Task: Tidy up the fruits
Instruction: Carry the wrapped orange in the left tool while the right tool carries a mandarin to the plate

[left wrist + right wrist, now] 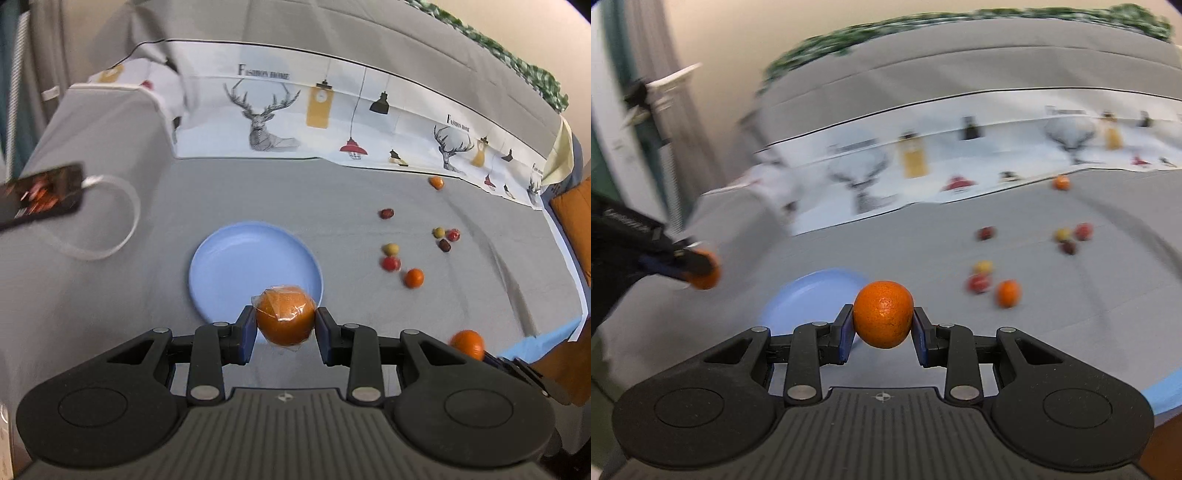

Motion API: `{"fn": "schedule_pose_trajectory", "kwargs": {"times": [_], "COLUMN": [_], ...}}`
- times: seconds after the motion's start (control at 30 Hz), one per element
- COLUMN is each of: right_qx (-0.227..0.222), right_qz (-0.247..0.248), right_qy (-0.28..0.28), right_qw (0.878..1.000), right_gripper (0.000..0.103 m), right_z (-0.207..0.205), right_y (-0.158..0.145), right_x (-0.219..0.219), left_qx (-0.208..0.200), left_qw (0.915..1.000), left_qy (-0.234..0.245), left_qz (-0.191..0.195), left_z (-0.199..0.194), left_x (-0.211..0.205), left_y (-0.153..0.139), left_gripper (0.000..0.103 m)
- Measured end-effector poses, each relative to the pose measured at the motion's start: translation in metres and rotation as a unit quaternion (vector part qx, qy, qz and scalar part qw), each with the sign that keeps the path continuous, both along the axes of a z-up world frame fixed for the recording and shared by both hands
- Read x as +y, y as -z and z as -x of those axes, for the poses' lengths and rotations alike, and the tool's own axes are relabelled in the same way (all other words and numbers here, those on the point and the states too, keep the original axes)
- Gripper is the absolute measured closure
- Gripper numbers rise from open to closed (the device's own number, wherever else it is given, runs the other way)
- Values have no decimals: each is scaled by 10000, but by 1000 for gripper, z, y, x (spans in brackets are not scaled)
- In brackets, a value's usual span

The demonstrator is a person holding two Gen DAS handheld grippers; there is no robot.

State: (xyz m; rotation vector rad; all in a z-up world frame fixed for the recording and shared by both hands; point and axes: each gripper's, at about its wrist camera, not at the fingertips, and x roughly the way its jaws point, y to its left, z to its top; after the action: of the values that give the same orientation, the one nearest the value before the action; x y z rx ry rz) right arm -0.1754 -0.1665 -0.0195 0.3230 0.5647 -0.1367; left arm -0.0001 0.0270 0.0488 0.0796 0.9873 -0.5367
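Fruits are lying scattered over a grey cloth (pixel 258 192) that is covering the work surface, and two of them are being held off it. The left gripper (pixel 285 325) is clamping its blue pads against the sides of a wrapped orange (pixel 285 314), whose clear film is puckering at the top; the jaws are standing only as far apart as the fruit is wide. This orange is hanging in front of the near rim of a light blue plate (pixel 236 258), which is lying bare on the cloth.

The right gripper (pixel 882 325) is pinching a bare orange (pixel 883 314) between its pads in the same way, with the plate (pixel 812 291) showing just behind and to the left of it. In the right wrist view the left gripper (pixel 696 267) is showing at the left edge with its orange.

To the right of the plate, a loose group of small fruits (pixel 421 251) is resting on the cloth: red, yellow-green and dark ones, with a small orange (pixel 413 278) nearest. Another small orange (pixel 436 182) is sitting well apart, by the printed cloth (pixel 266 114) with stags and lamps along the back. A phone (pixel 40 195) with a white cable (pixel 122 221) is lying at the left.
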Motion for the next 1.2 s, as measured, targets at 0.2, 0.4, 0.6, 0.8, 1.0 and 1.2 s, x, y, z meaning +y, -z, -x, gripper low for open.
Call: {"fn": "schedule_pose_trajectory", "kwargs": {"times": [0.2, 0.4, 0.6, 0.8, 1.0, 1.2], "right_qx": [-44, -140, -109, 8, 84, 177], "right_qz": [521, 905, 954, 929, 922, 912], "right_qy": [-512, -585, -506, -496, -404, -391], "right_qw": [9973, 9941, 9941, 9944, 9949, 9949], "right_gripper": [69, 69, 69, 69, 69, 69], "right_z": [14, 23, 23, 13, 4, -6], "right_y": [-17, -28, -28, -22, -18, -14], "right_x": [57, 69, 67, 68, 66, 66], "left_qx": [-50, -128, -113, -93, -22, 92], "left_qw": [9996, 9978, 9974, 9972, 9976, 9981], "left_qy": [-113, -255, -208, -151, -68, 23], "left_qz": [269, 592, 683, 727, 693, 614], "left_z": [36, 45, 45, 38, 22, 10], "left_x": [42, 63, 62, 56, 45, 30], "left_y": [1, -7, -8, -5, 1, 11], "left_gripper": [65, 65, 66, 65, 65, 65]}}
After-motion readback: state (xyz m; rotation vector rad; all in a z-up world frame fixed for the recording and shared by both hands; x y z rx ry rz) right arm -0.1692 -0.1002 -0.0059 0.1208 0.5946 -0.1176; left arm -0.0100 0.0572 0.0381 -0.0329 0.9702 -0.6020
